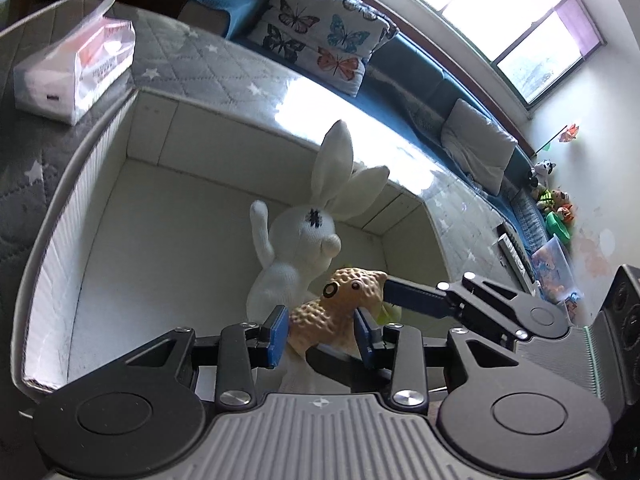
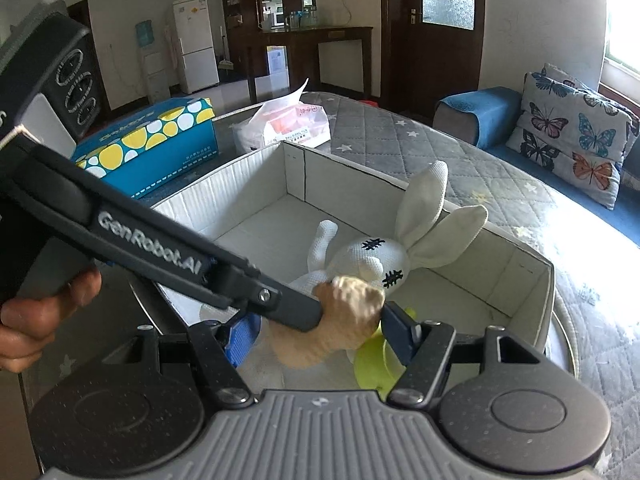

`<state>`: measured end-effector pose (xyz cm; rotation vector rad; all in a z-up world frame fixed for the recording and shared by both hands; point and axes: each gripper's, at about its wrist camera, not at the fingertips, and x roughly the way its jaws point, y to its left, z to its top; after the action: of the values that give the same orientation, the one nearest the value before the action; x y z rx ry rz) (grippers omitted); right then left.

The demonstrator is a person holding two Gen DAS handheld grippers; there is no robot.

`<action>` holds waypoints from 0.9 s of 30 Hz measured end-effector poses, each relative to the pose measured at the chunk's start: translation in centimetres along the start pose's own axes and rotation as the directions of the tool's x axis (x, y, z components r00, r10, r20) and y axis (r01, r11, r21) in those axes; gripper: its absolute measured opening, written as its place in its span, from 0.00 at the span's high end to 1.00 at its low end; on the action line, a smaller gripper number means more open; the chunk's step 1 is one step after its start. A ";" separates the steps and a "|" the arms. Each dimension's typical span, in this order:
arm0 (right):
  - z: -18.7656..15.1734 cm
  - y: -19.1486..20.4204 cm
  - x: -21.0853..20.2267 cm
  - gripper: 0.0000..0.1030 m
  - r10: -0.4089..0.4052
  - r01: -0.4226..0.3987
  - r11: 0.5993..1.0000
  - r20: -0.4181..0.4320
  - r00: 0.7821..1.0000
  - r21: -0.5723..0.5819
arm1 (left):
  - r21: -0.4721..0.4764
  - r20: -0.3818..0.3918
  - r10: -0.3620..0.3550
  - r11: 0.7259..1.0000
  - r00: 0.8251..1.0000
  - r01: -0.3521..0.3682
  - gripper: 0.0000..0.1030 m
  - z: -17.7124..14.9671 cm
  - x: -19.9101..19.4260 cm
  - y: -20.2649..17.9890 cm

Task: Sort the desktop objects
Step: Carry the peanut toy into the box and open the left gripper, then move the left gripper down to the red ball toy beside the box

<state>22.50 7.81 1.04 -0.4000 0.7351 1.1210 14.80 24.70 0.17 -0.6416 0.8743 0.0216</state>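
A round table [image 2: 460, 160] under a grey quilted, star-printed cover stands in a living room beside a blue window bench [image 1: 432, 80] with a butterfly cushion [image 1: 320, 28]. A white fabric storage box [image 1: 92, 184] sits on the table; behind it lie a soft tissue pack [image 1: 76, 68] and a blue dotted tissue box [image 2: 152, 144]. Inside the box, a white plush rabbit [image 1: 296, 240] leans with ears raised, partly masked by a tan bumpy toy animal [image 1: 340, 308] in front of it. The left gripper [image 1: 320, 334] has its blue pads against the toy's body, gripping it at moderate opening. The right gripper [image 2: 324, 334] brackets the same toy and a yellow-green object [image 2: 376, 364]; whether its pads press cannot be told. The left gripper's finger crosses the right view, and a hand [image 2: 36, 320] shows at its edge.
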 end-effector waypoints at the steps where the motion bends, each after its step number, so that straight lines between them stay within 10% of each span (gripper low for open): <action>1: 0.0 0.0 0.0 0.34 0.001 -0.001 1.000 0.000 1.000 0.001 | 0.000 -0.001 0.000 1.000 1.000 0.000 0.63 -0.1 0.0 0.0; 27: -4.7 1.3 -9.4 0.33 -0.109 0.100 0.993 0.152 0.982 0.064 | 0.091 0.083 -0.034 0.996 0.996 0.026 0.63 -3.9 -4.7 -4.8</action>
<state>17.55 -0.92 4.46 -0.2963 0.6006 1.0181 10.31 19.77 4.18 -0.5659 0.7794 -0.0169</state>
